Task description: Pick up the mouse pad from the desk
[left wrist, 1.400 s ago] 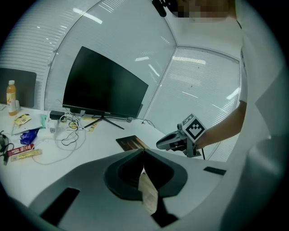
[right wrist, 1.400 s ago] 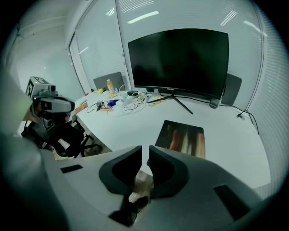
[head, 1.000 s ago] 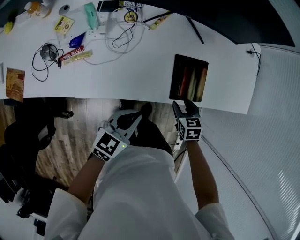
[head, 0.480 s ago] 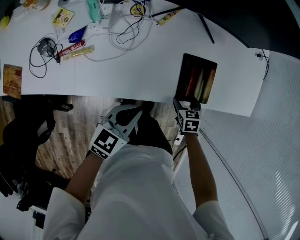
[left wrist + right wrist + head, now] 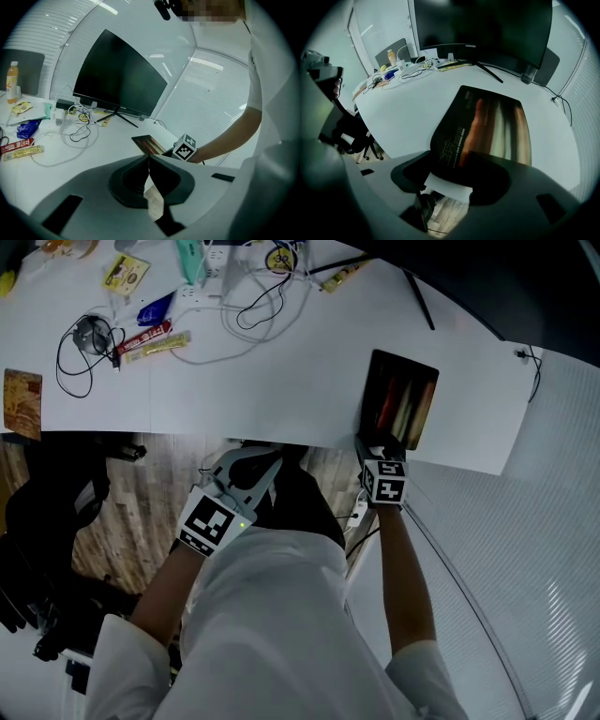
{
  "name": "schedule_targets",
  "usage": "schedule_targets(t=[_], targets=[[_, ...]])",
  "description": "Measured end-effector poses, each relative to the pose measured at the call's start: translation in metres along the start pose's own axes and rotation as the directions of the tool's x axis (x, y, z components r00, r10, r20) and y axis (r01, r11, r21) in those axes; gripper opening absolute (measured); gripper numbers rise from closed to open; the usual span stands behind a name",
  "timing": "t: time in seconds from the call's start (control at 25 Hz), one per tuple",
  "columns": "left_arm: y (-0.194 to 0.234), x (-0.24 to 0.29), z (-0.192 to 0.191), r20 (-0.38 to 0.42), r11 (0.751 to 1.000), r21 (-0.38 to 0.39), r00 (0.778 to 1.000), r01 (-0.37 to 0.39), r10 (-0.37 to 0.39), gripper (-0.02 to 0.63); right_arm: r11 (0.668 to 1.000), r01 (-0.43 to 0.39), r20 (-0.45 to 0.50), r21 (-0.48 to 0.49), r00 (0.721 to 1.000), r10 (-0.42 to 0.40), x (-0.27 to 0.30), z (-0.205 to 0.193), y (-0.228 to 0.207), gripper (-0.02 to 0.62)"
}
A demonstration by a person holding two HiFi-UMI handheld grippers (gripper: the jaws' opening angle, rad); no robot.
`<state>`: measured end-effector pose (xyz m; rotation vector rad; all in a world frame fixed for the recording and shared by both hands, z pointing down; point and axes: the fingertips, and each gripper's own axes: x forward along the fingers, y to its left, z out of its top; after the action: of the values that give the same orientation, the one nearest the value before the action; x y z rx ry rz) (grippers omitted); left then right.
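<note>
Left gripper (image 5: pixel 149 158): you hold it close to your body, off the bench and over the wooden floor (image 5: pixel 141 488); its jaws are together, tip against tip, with nothing between them.
Right gripper (image 5: pixel 449 180): you point it steeply down at the near edge of the bench (image 5: pixel 281 381). Its jaws stand apart and have just been closing a little. The near edge of the mouse pad lies between them; the jaws do not clamp it.
Mouse pad (image 5: pixel 401 409): it is a dark rectangle with reddish and pale streaks. It lies flat on the bench towards its right end, its near edge at the bench's front rim, right at your right gripper.
Middle of the bench: it is bare white surface between the pad and the clutter.
Far left of the bench: there are loose cables (image 5: pixel 253 310), snack packets (image 5: pixel 150 338) and an orange-capped bottle (image 5: pixel 12 79), all well apart from the pad.
Back of the bench: a large dark monitor (image 5: pixel 119 79) stands on a splayed stand (image 5: pixel 487 70).
</note>
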<state>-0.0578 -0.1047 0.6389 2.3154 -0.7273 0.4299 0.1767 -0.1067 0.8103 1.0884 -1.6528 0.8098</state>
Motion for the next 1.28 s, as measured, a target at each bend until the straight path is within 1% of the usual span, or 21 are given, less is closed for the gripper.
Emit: schedule_targets(t=[0.04, 0.08, 0.24, 0.36, 0.4, 0.44, 0.64, 1.0, 1.28], targets=[[0.001, 0.000, 0.001, 0.000, 1.000, 0.000, 1.000, 0.002, -0.002, 0.018, 1.000, 0.002, 0.006, 0.003, 1.000, -0.002, -0.001, 0.001, -0.003, 0.251], [0.001, 0.001, 0.001, 0.000, 1.000, 0.002, 1.000, 0.004, -0.004, 0.018, 1.000, 0.004, 0.010, 0.006, 1.000, -0.004, -0.001, 0.001, -0.005, 0.233], [0.001, 0.002, 0.005, 0.000, 1.000, 0.011, 1.000, 0.015, -0.015, 0.018, 0.999, 0.026, 0.013, 0.020, 1.000, -0.027, -0.002, 0.001, -0.011, 0.194], [0.000, 0.001, 0.009, -0.001, 0.999, 0.026, 1.000, 0.018, -0.018, 0.018, 0.998, 0.055, 0.016, 0.037, 0.998, -0.056, -0.003, 0.002, -0.019, 0.115], [0.000, 0.000, 0.011, -0.002, 0.999, 0.033, 1.000, 0.018, -0.018, 0.018, 0.997, 0.061, 0.020, 0.039, 0.998, -0.062, -0.004, 0.002, -0.021, 0.079], [0.000, 0.000, 0.012, -0.001, 0.999, 0.040, 1.000, 0.018, -0.018, 0.018, 0.997, 0.065, 0.022, 0.038, 0.998, -0.066, -0.005, 0.003, -0.024, 0.060], [-0.003, -0.005, 0.023, 0.007, 0.997, 0.077, 1.000, 0.012, -0.013, 0.018, 0.994, 0.106, 0.035, 0.014, 0.994, -0.107, -0.020, 0.008, -0.029, 0.052], [-0.028, -0.017, 0.042, 0.022, 0.986, 0.161, 0.999, 0.035, -0.039, 0.018, 0.984, 0.171, 0.150, 0.050, 0.973, -0.177, -0.068, 0.021, -0.037, 0.051], [-0.042, -0.025, 0.055, 0.046, 0.977, 0.206, 0.997, 0.047, -0.058, 0.018, 0.975, 0.193, 0.235, 0.108, 0.948, -0.214, -0.115, 0.025, -0.041, 0.049]])
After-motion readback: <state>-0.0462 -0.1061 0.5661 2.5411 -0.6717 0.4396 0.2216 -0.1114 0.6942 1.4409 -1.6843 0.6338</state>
